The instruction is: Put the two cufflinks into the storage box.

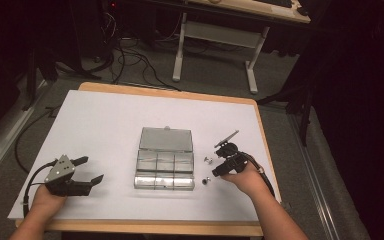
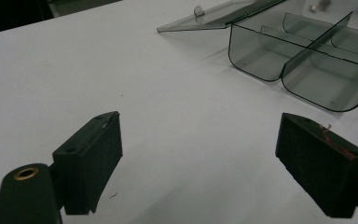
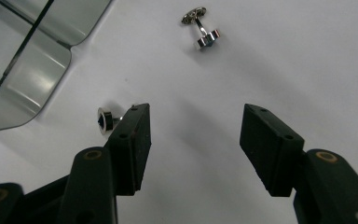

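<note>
A clear plastic compartment box (image 1: 164, 171) (image 2: 303, 60) (image 3: 32, 70) lies mid-table, its lid (image 1: 166, 139) (image 2: 219, 16) folded back flat and the compartments I can see empty. Two small silver cufflinks lie to its right. One cufflink (image 1: 208, 160) (image 3: 200, 29) is farther off. The other cufflink (image 1: 206, 180) (image 3: 106, 118) rests just outside one jaw of my right gripper (image 1: 219, 161) (image 3: 196, 116), which is open over bare white surface. My left gripper (image 1: 90, 169) (image 2: 200, 135) is open and empty, left of the box.
A white sheet (image 1: 105, 120) covers the wooden table (image 1: 261, 125). Beyond the far edge are floor cables (image 1: 130, 55) and the white legs of another desk (image 1: 180, 47). Broad white surface lies behind and left of the box.
</note>
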The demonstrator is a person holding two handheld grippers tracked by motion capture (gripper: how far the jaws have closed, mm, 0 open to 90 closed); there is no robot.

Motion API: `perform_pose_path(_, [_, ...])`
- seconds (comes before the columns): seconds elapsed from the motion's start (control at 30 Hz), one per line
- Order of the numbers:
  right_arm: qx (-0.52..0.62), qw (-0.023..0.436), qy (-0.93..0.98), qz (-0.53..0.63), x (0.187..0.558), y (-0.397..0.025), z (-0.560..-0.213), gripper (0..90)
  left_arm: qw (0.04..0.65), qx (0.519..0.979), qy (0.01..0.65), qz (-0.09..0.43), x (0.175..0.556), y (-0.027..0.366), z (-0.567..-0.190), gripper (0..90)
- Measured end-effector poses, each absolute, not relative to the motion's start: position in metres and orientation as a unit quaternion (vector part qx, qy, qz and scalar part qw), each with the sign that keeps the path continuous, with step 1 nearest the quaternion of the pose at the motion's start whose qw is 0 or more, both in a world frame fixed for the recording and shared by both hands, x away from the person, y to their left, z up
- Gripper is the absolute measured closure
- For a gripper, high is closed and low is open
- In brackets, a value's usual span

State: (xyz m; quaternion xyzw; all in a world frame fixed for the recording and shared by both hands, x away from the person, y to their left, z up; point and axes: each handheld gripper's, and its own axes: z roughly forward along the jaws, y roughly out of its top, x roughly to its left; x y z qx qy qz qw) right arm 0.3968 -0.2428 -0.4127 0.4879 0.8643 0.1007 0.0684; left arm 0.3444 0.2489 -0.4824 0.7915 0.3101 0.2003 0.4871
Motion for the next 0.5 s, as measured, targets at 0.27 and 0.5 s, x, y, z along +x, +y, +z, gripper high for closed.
perform_pose_path(0.27, [0.479,0.067,0.870,0.099,0.408,-0.236,-0.417,48.5,0.487,0.792,0.308,0.202,0.344,0.249,-0.482,14.9])
perform_pose_path(0.5, [0.474,0.065,0.873,0.095,0.420,-0.232,-0.423,50.7,0.487,0.792,0.310,0.198,0.345,0.249,-0.482,14.9])
